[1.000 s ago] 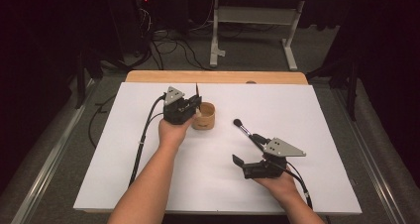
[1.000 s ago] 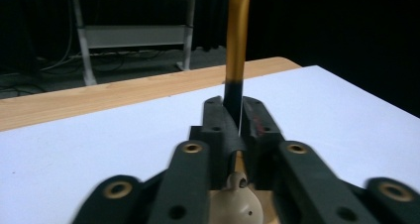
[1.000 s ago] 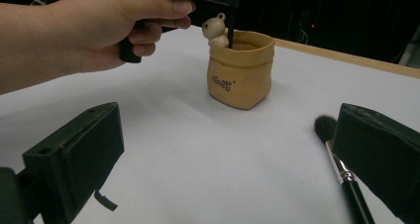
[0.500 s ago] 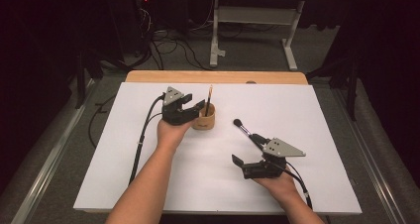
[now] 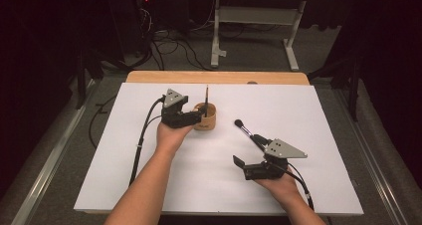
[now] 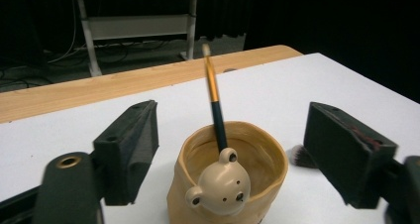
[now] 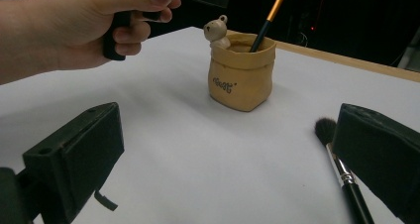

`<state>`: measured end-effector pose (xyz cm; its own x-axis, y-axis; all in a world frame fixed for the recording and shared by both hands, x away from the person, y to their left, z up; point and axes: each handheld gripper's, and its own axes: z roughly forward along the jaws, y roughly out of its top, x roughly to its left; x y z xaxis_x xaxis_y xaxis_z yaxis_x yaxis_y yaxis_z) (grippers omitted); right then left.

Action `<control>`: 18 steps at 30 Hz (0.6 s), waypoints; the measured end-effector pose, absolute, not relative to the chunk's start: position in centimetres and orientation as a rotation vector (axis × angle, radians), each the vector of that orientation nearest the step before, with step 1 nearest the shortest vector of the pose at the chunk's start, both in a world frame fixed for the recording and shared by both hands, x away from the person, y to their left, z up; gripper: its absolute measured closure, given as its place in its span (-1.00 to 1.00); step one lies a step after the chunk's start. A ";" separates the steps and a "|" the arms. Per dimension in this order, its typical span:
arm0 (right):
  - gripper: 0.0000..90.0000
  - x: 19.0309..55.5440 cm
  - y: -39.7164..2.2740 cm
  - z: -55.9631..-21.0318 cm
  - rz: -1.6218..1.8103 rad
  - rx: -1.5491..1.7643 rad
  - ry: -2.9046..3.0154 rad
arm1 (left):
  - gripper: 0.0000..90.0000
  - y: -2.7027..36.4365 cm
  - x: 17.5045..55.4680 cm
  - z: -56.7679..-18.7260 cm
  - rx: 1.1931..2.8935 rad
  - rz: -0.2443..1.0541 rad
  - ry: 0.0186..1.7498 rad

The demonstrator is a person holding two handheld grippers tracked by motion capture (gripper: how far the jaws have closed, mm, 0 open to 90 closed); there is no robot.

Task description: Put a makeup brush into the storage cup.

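Left gripper (image 5: 198, 116) at cup (image 5: 205, 117), jaws just been opening, now wide, either side of cup, pads off it. Thin brush (image 6: 214, 102) stands in cup, leaning, free of jaws. Cup sits on counter (image 5: 323, 115), upper middle. Right gripper (image 5: 245, 168) at 5 o'clock from cup, jaws wide, nothing between. Makeup brush (image 5: 245, 130) lies flat on counter at 3 o'clock from cup, just beside right gripper.

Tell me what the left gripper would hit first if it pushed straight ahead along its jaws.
Most likely the tan bear cup, directly ahead of the open left gripper between its jaws, with the brush standing inside it. Depth is hard to judge.
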<state>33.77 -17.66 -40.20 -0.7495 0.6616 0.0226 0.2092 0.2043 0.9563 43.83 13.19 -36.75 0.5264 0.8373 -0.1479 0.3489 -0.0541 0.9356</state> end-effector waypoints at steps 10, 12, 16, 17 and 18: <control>-0.98 33.7 -17.7 -40.1 1.562 0.809 2.089 | -0.76 13.7 42.7 -36.8 1.644 0.510 1.028; -0.98 33.7 -17.7 -40.1 1.560 0.807 2.089 | -0.80 13.8 42.5 -36.8 1.634 0.509 1.029; -0.98 33.7 -17.7 -40.2 1.555 0.810 2.089 | -0.85 14.1 42.0 -37.0 1.650 0.519 1.032; -0.98 33.7 -17.7 -40.2 1.559 0.811 2.087 | -0.86 14.2 41.9 -37.0 1.651 0.521 1.031; -0.98 33.7 -17.7 -40.2 1.559 0.808 2.088 | -0.86 14.2 41.8 -37.0 1.649 0.518 1.033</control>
